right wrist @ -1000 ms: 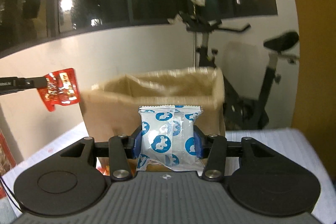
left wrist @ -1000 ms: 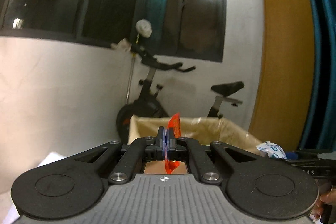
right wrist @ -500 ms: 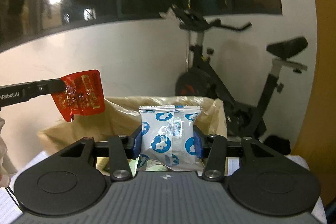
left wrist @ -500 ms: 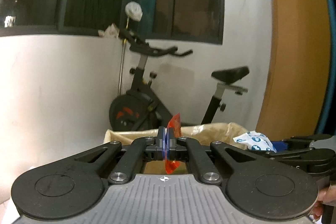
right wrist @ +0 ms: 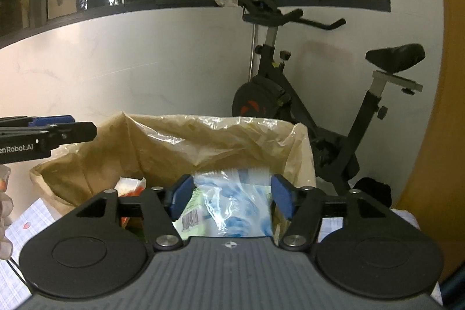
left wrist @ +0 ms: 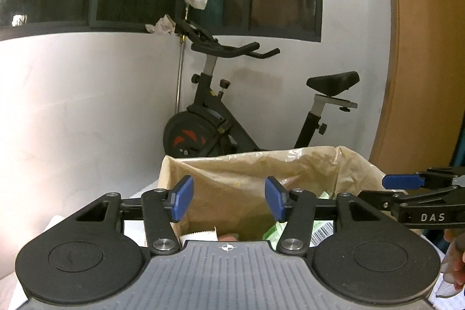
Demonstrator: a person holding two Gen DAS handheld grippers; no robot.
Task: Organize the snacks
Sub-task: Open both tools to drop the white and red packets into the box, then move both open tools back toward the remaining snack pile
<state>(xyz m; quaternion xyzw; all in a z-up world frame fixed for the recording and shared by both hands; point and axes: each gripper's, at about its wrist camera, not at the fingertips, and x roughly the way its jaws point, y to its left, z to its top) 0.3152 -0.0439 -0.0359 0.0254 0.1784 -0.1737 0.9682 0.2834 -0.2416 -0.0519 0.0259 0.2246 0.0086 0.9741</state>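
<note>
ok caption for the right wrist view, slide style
Open right gripper above the lined box, blue-and-white snack packet blurred between its fingers.

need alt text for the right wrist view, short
The right tool hangs open over a box lined with a tan plastic bag, a blurred white-and-blue snack packet between its blue pads. The left tool reaches in from the left; a black exercise bike stands behind.

Reads "DAS" in white on the black right tongs (left wrist: 418,188), out at three o'clock in the left wrist view. Reads "enRobot.AI", cut off at the edge, on the left tongs (right wrist: 43,135) at nine o'clock in the right wrist view. Shows a barcode on a green-and-white packet (right wrist: 191,218), digits illegible.
</note>
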